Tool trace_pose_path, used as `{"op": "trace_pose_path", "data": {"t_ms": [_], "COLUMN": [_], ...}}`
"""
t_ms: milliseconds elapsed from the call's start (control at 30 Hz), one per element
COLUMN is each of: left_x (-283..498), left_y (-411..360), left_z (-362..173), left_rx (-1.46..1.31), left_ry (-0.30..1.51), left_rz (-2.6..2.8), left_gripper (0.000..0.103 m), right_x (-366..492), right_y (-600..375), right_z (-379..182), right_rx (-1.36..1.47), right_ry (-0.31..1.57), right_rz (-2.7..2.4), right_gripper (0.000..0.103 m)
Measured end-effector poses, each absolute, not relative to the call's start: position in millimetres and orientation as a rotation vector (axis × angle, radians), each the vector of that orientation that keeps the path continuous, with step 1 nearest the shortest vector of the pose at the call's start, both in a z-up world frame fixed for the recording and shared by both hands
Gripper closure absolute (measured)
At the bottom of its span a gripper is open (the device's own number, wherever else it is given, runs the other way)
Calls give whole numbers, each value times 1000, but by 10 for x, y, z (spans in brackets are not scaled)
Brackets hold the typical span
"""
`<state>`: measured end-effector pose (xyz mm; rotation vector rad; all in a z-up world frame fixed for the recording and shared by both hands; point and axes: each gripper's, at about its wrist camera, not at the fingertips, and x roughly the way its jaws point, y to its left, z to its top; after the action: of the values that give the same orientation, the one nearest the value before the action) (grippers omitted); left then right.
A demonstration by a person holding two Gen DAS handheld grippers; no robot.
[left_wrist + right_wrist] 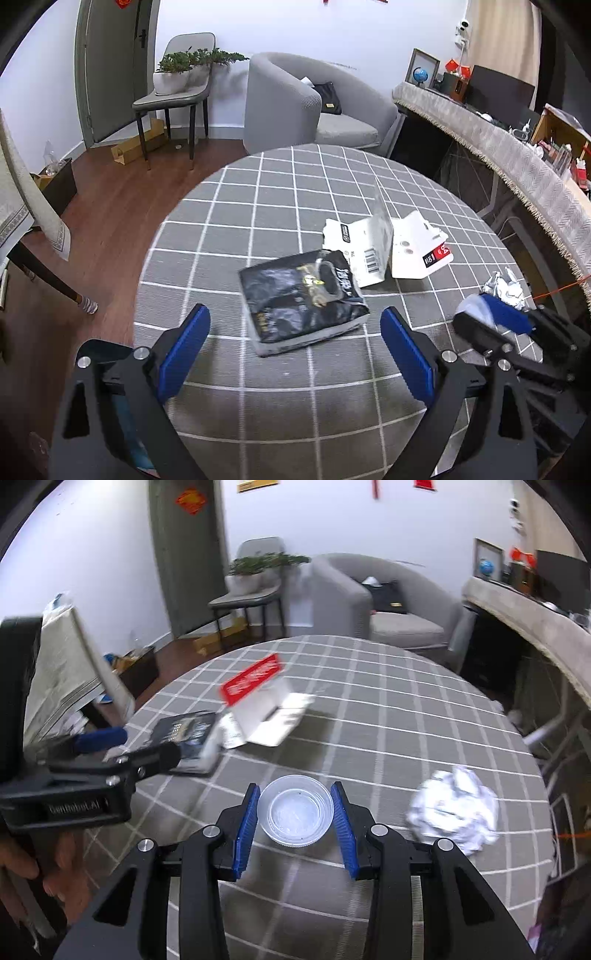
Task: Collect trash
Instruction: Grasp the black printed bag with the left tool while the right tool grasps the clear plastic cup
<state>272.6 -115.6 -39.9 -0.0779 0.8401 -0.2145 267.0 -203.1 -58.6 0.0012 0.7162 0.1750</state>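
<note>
A small clear plastic cup sits between the blue pads of my right gripper, which is shut on its sides above the checked tablecloth. My left gripper stands open just in front of a black foil bag lying flat on the table; nothing is between its fingers. Behind the bag lies a torn white carton with a red label, seen again as the white carton in the right wrist view. A crumpled ball of white paper rests to the right of the cup, also visible as crumpled paper.
The round table has a grey cloth with white grid lines; its edge curves close on the left. A grey armchair, a chair with a potted plant and a long draped counter stand beyond. A hand holds the left tool.
</note>
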Motion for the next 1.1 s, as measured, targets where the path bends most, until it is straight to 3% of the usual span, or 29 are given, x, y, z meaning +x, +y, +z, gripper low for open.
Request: {"op": "trace_pose_path", "data": {"t_ms": [667,833,1100], "left_x": [2928,2890,2798], "left_y": [-1402,-1381,-1190], "left_z": [-527,-526,-460], "left_rx": [-40,-25,-16], "left_ry": [882,867,847], "left_rz": [-78,-89,-130], "left_gripper": [8,24,27], "right_x": [2660,2655,2706], "right_y": [-2301,-2254,-2031], "right_z": [-622,-585,-530], "right_rx": [60,68,63], "right_ry": [727,719,712], "right_rz": [191,205,238], "right_gripper": [63,63,63]}}
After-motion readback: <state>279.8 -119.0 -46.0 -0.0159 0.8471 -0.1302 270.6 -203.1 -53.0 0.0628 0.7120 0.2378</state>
